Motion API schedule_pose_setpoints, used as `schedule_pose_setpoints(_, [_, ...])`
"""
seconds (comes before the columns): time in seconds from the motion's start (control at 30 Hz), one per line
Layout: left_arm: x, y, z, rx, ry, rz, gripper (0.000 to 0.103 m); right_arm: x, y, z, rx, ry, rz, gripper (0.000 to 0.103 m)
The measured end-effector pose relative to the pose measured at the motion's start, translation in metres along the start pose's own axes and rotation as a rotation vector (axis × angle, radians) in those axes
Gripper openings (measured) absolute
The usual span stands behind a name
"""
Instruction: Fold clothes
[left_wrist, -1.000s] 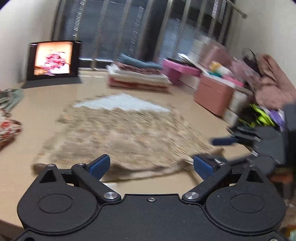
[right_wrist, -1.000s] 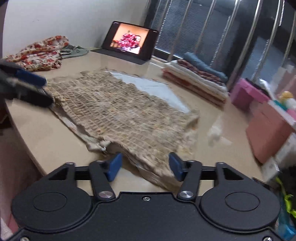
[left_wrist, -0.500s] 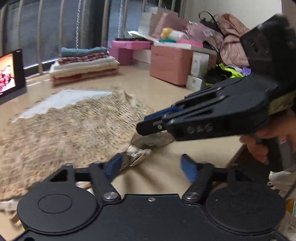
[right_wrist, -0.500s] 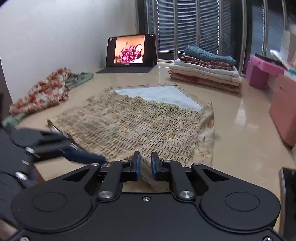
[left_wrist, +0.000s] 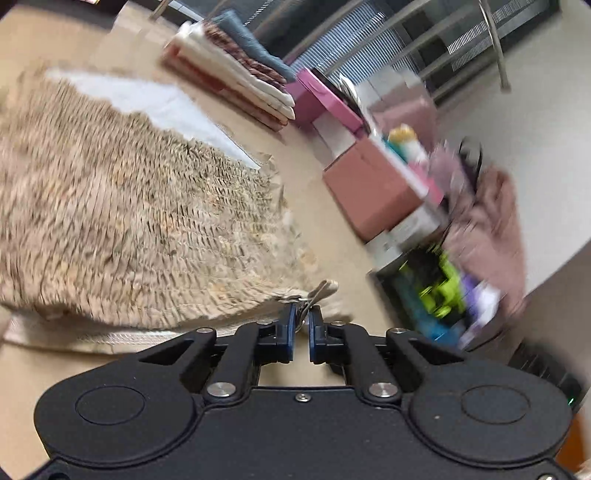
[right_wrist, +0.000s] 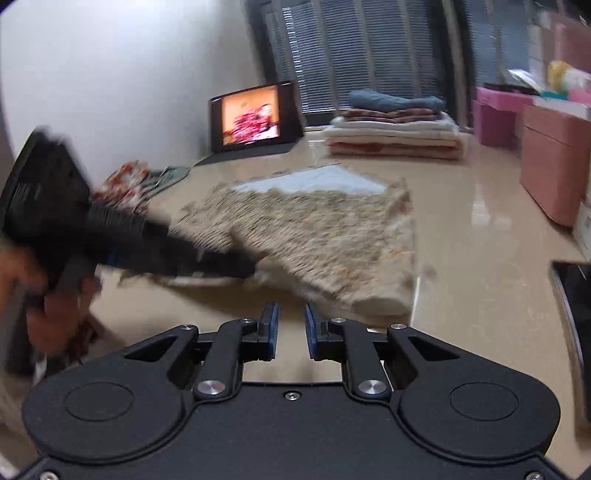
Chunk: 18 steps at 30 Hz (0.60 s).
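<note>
A beige smocked garment (left_wrist: 129, 221) with a white lining lies spread on the tan table (left_wrist: 55, 376). My left gripper (left_wrist: 302, 317) is at its near corner; its jaws are closing, and a strip of the hem sits pinched between the blue pads. In the right wrist view the garment (right_wrist: 325, 229) is blurred, its near edge raised, and the left gripper (right_wrist: 251, 267) reaches in from the left, held by a hand (right_wrist: 48, 314). My right gripper (right_wrist: 289, 314) sits just short of the garment's edge, its jaws a narrow gap apart with bare table between them.
A stack of folded clothes (right_wrist: 395, 125) and a lit tablet (right_wrist: 251, 118) stand at the table's far side. Floral clothes (right_wrist: 125, 184) lie far left. Pink boxes (right_wrist: 554, 166) and clutter stand to the right. A dark object (right_wrist: 572, 314) lies at the table's right edge.
The left gripper went from wide open to pinched on the garment's near corner, swinging and rolling as it came. The right gripper narrowed, then drew back off the edge with a small gap.
</note>
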<state>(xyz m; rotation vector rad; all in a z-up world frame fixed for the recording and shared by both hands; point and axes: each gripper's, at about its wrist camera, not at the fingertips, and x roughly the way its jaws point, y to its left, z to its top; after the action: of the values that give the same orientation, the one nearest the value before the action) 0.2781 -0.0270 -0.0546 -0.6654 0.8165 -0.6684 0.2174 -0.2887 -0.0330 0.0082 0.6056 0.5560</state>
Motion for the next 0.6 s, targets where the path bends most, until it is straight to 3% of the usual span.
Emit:
schedule_pose_setpoints(0.1, [-0.002, 0.004, 0.006, -0.067, 0.006, -0.045, 0.007, 0.005, 0.016, 0.000, -0.078, -0.023, 0.000, 0.026])
schedule_pose_setpoints(0.3, [0.003, 0.004, 0.010, -0.120, 0.028, -0.086, 0.007, 0.022, 0.036, 0.005, -0.177, -0.064, -0.047, 0.027])
schedule_pose_setpoints(0.47, [-0.004, 0.001, 0.007, -0.092, 0.022, -0.081, 0.008, 0.037, 0.029, 0.009, -0.119, 0.008, -0.008, 0.026])
schedule_pose_setpoints(0.53, [-0.010, 0.000, 0.005, -0.067, 0.013, -0.069, 0.009, 0.036, 0.025, 0.008, -0.095, 0.018, 0.005, 0.017])
schedule_pose_setpoints(0.57, [-0.014, -0.001, 0.005, -0.043, 0.005, -0.053, 0.014, 0.035, 0.021, 0.009, -0.068, 0.017, 0.020, 0.008])
schedule_pose_setpoints(0.6, [-0.019, -0.002, 0.003, -0.008, -0.004, -0.022, 0.025, 0.033, 0.018, 0.010, -0.041, 0.016, 0.035, 0.008])
